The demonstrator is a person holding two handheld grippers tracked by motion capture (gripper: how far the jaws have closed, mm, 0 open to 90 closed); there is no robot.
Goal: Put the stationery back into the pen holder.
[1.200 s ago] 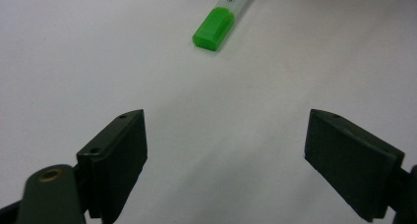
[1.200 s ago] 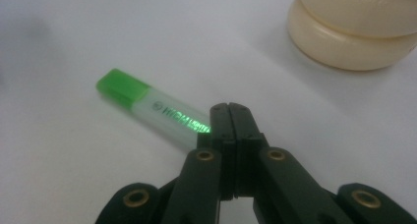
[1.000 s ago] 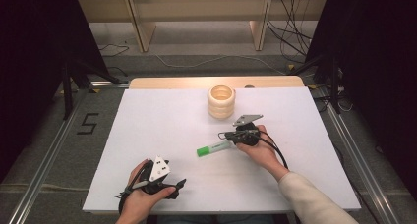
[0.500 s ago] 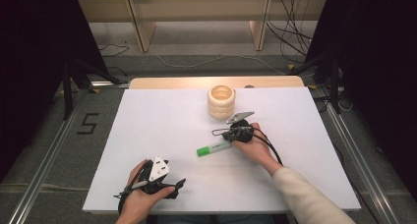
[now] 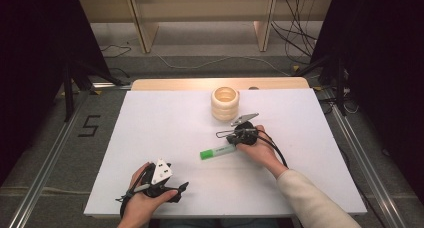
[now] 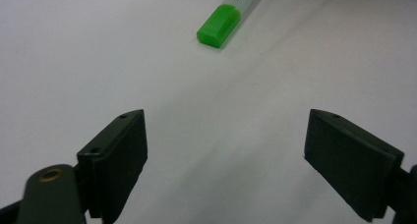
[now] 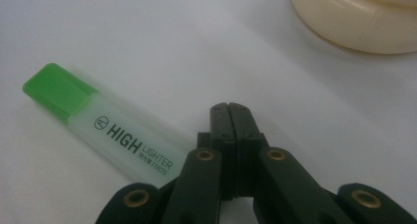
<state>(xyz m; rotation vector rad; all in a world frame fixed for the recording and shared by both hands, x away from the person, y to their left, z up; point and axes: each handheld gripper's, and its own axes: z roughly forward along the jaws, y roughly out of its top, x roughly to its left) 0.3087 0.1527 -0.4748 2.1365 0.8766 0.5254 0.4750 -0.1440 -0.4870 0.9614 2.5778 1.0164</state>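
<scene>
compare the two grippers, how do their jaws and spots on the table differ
The left gripper has its jaws spread wide with nothing between them; the right gripper has its jaws pressed together. The left sits at the near edge of the table, away from the green highlighter; the right is beside the highlighter. Both are hand-held.

a green-capped highlighter [image 5: 218, 151] with a pale translucent barrel lies flat on the white table, capped.

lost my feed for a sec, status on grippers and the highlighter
Left hand-held gripper open, empty. Right hand-held gripper shut, empty, beside the green highlighter lying flat on the table. Cream ring stack apart, nothing blocking.
</scene>
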